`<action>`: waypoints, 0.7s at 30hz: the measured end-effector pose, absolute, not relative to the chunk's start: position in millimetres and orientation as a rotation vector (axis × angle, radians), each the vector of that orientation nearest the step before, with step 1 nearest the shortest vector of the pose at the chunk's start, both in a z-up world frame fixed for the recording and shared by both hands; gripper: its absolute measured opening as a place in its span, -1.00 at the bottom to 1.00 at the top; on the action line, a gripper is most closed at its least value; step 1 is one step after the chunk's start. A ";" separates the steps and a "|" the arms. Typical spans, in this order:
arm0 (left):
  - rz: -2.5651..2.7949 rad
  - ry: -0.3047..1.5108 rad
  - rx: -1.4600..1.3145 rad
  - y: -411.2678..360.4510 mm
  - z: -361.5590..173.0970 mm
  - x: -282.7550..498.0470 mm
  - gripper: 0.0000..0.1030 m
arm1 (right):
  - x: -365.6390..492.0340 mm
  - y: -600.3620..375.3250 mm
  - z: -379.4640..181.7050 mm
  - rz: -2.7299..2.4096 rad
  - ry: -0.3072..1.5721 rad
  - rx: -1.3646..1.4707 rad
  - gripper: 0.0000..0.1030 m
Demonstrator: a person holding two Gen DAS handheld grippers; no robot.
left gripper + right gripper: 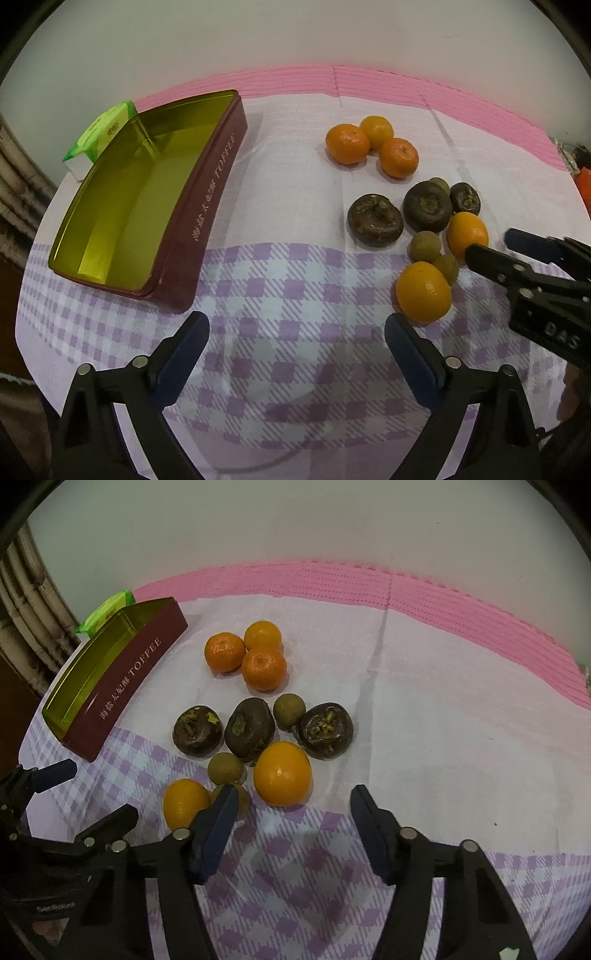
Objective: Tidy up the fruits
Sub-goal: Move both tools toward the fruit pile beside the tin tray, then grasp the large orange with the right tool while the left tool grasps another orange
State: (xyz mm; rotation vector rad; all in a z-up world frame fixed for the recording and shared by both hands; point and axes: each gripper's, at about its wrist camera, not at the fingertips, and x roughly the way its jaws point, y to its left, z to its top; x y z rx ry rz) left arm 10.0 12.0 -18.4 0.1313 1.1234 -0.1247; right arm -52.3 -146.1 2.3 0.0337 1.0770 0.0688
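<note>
Fruits lie on a checked cloth: three mandarins (371,142) (245,655) at the back, three dark brown water chestnuts (375,219) (249,727) in the middle, small greenish-brown longans (424,245) (225,768), and two yellow-orange kumquats (423,291) (282,773). An empty maroon toffee tin (207,206) (122,686) with a gold inside lies at the left. My left gripper (297,332) is open and empty, between the tin and the near kumquat. My right gripper (291,808) is open and empty, just in front of the larger kumquat; it also shows in the left wrist view (491,243).
A green and white packet (99,136) (107,611) lies behind the tin. A pink mat (406,85) (443,590) runs along the back by a white wall. The table's left edge drops off beside the tin.
</note>
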 end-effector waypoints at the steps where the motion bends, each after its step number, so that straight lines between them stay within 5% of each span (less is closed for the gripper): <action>1: -0.129 1.124 0.129 11.7 -18.5 10.8 0.81 | -50.0 -145.9 0.5 0.072 1.078 0.032 0.11; 12: -0.146 1.160 0.112 8.2 -24.8 22.6 0.62 | -31.6 -141.4 -18.3 0.112 1.116 0.051 -0.33; 21: -0.172 1.188 0.087 0.5 -23.6 30.3 0.54 | -31.9 -145.3 -20.0 0.075 1.095 0.021 -0.34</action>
